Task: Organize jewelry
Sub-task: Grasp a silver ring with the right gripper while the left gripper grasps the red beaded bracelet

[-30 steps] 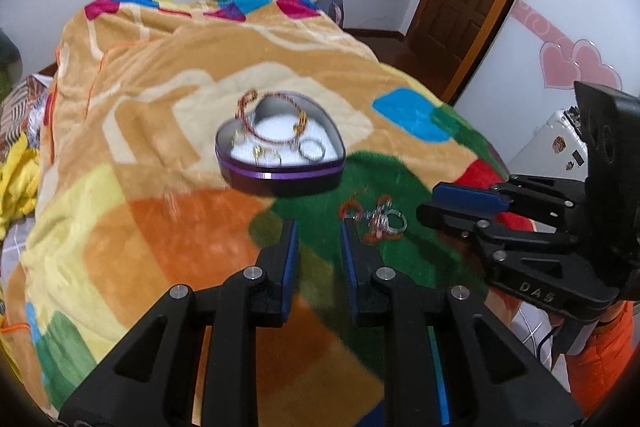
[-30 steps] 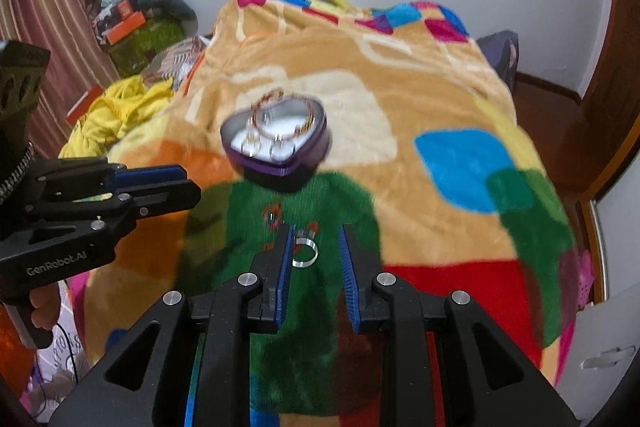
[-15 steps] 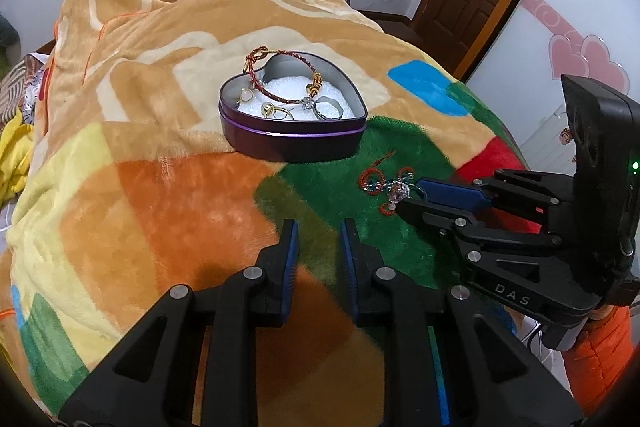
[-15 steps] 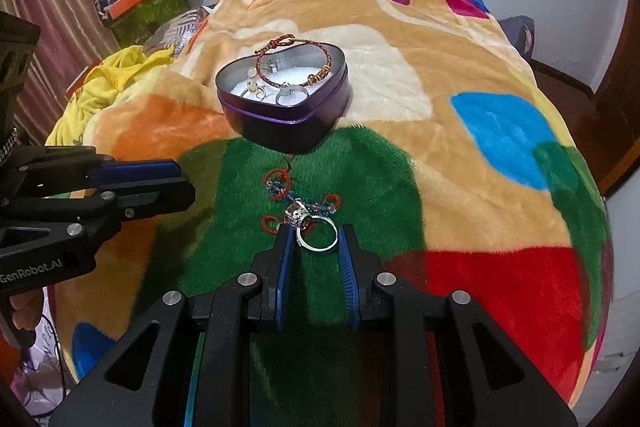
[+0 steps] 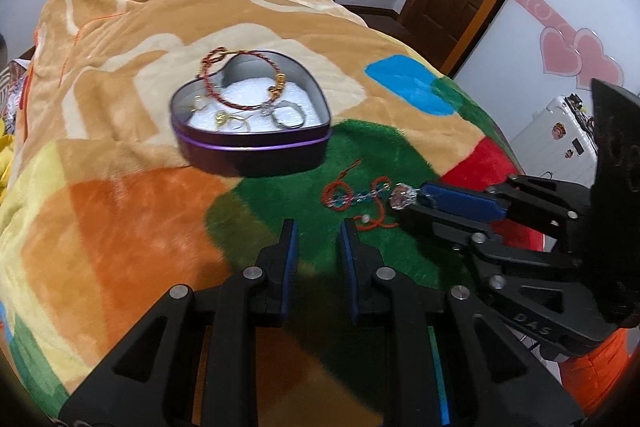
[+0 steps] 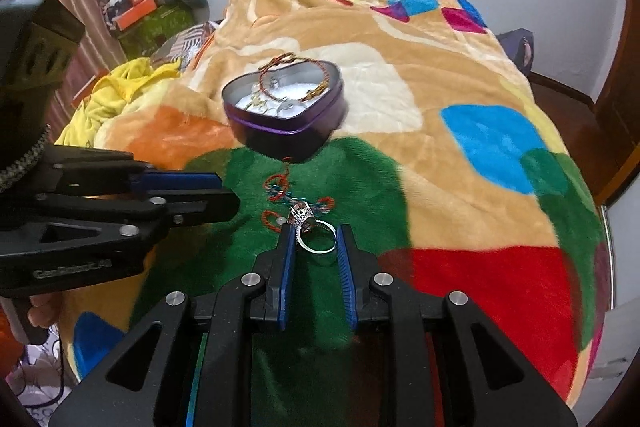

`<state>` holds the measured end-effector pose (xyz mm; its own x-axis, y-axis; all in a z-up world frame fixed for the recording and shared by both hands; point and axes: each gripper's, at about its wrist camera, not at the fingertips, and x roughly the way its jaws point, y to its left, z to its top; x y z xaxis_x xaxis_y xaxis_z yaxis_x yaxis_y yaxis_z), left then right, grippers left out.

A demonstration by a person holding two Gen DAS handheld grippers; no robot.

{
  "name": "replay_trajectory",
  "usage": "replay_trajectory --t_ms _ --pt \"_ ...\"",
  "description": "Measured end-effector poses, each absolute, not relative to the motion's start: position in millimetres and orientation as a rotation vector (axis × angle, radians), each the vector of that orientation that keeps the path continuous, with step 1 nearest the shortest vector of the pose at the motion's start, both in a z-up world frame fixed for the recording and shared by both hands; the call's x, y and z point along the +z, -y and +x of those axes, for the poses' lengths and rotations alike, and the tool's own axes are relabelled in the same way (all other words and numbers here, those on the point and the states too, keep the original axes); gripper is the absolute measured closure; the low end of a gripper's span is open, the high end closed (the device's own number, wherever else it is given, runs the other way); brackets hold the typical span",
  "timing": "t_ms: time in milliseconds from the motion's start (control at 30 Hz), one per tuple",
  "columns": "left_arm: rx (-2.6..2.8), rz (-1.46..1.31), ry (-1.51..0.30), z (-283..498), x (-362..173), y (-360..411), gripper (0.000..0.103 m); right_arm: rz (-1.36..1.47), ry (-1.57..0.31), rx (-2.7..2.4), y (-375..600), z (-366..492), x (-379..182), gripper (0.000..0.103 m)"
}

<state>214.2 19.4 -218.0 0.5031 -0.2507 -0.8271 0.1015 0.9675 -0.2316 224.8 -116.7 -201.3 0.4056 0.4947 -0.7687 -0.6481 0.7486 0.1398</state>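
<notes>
- Closer now than half a second ago: right gripper (image 6: 316, 247), jaws parted around silver ring (image 6: 315, 239) on green blanket (image 6: 360, 187); nothing clamped yet.
- Left gripper (image 5: 316, 239) open, empty, beside.
- Risk: ring tangled with red bracelet (image 6: 280, 187), dragged along short of heart tin (image 6: 284, 107).

Plush fleece blanket (image 6: 460, 187); glossy metal tin (image 5: 256, 151).
</notes>
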Motion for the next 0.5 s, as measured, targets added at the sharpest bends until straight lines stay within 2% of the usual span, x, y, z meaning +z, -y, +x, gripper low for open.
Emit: replay_trajectory --t_ms 500 --pt "-0.222 -0.090 -1.030 239 -228 7 0.082 -0.138 -0.895 0.669 139 233 -199 0.084"
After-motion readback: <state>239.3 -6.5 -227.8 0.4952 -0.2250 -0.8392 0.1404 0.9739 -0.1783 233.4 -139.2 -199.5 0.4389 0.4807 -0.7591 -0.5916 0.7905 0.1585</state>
